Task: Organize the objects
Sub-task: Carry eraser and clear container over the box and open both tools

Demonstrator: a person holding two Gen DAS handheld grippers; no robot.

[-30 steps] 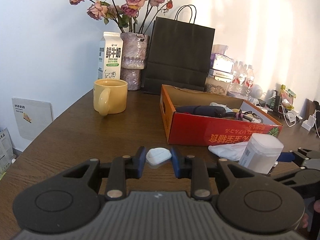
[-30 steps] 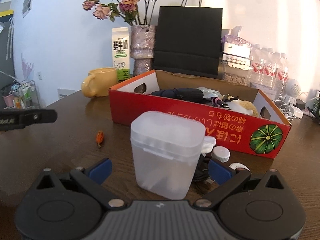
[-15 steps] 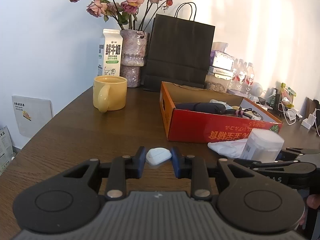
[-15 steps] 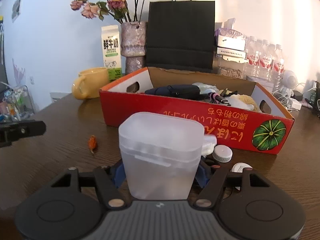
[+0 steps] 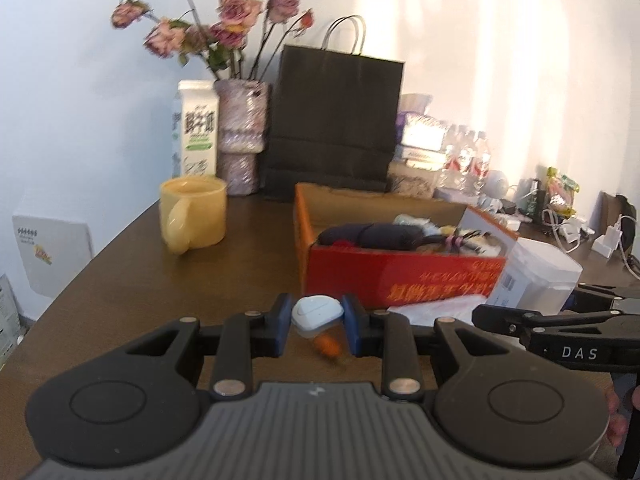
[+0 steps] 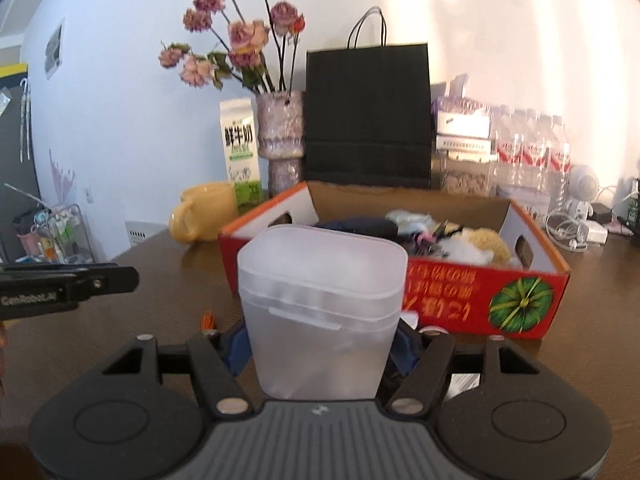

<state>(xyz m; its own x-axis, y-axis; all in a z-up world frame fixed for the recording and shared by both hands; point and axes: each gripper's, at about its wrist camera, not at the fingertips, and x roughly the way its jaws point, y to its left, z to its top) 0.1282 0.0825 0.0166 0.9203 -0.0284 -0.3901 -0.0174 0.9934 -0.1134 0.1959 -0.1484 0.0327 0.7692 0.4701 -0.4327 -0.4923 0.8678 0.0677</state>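
My left gripper is shut on a small white rounded case, held above the brown table. My right gripper is shut on a translucent white lidded plastic container, lifted in front of the red cardboard box. The box holds a dark folded umbrella, cables and soft items. In the left wrist view the container and the right gripper show at the right, next to the red box. A small orange object lies on the table under the left gripper.
A yellow mug, a milk carton, a vase of dried roses and a black paper bag stand at the back. Water bottles and chargers are at the right. A white cloth lies before the box.
My right gripper closed on the plastic container and lifted it off the table. My left gripper rose and moved right toward the box, still holding the white case.
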